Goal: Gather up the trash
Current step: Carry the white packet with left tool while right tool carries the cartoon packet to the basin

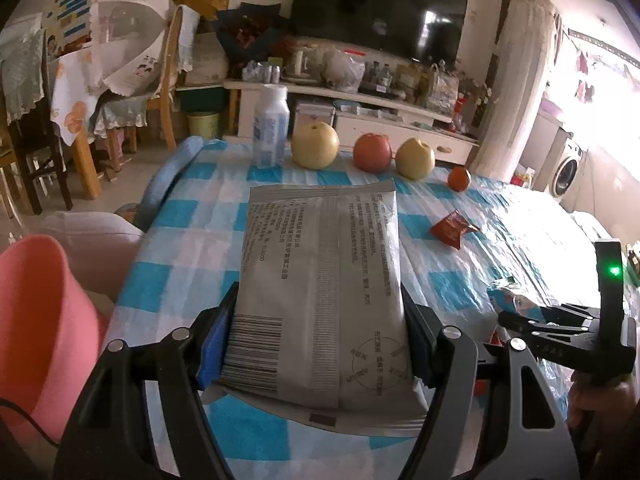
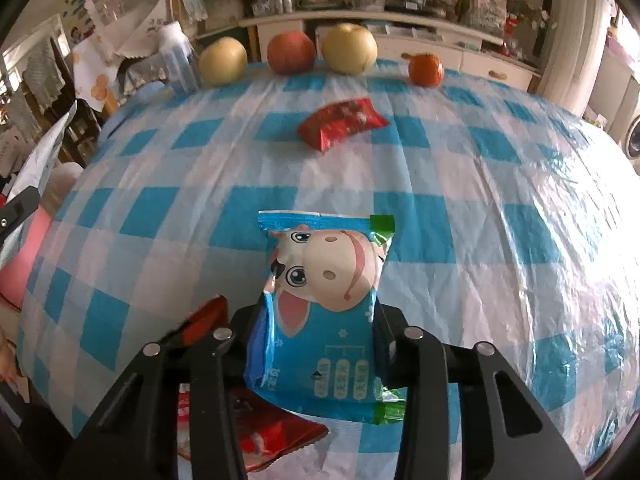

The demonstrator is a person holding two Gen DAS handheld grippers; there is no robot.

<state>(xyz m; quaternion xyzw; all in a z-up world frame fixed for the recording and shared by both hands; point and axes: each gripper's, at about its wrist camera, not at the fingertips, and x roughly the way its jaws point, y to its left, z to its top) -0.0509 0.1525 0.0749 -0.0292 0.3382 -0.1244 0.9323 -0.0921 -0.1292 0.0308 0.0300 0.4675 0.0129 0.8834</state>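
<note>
My left gripper is shut on a grey printed packet and holds it over the blue-checked table. My right gripper is shut on a blue cow-print wrapper above the table; it also shows in the left wrist view. A red wrapper lies flat further ahead, also seen in the left wrist view. Another red wrapper lies under my right gripper. A pink bin stands at the table's left edge.
Along the far edge stand a white bottle, two yellow pears, an apple and a small orange. Chairs and a TV cabinet stand beyond the table.
</note>
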